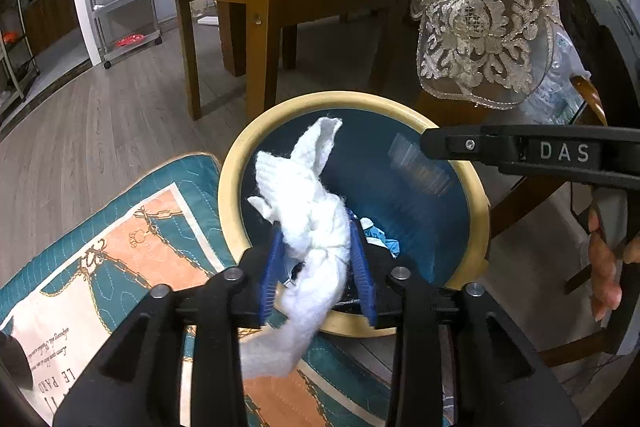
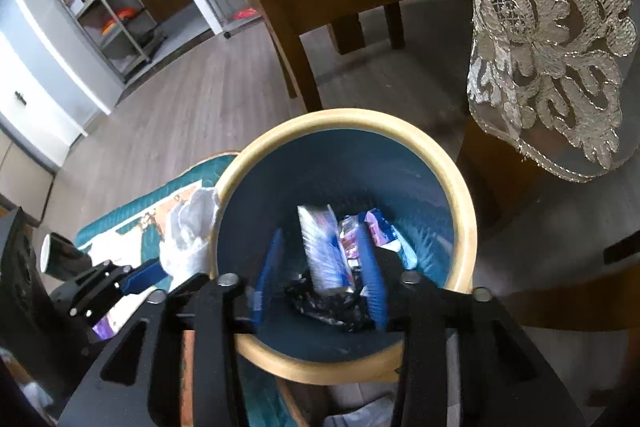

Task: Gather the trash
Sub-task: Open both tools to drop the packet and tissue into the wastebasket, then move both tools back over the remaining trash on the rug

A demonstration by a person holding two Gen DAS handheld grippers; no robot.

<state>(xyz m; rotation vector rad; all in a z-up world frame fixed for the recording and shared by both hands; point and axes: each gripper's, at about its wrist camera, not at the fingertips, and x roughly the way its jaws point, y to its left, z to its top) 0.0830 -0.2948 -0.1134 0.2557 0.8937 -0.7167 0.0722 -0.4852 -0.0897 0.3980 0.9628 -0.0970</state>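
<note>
A round blue bin with a tan rim (image 1: 228, 195) (image 2: 466, 211) stands on the floor below both grippers. My left gripper (image 1: 317, 227) (image 2: 136, 279) hovers over the bin's near-left rim. A crumpled white tissue (image 1: 308, 203) (image 2: 188, 239) stands between its blue pads. The pinched waist of the tissue is clear of both pads, so the jaws stand open. My right gripper (image 2: 320, 231) (image 1: 440, 145) is open above the bin's middle. A blurred blue and white wrapper (image 2: 322, 251) lies loose between its pads, over black crumpled trash (image 2: 332, 303) and other wrappers (image 2: 380, 227) in the bin.
A wooden chair (image 1: 256, 7) stands right behind the bin, and a lace tablecloth (image 1: 472, 23) hangs at the right. A teal and orange mat (image 1: 120, 247) lies left of the bin with a dark cup (image 2: 60, 259) on it. A hand (image 1: 604, 267) holds the right gripper.
</note>
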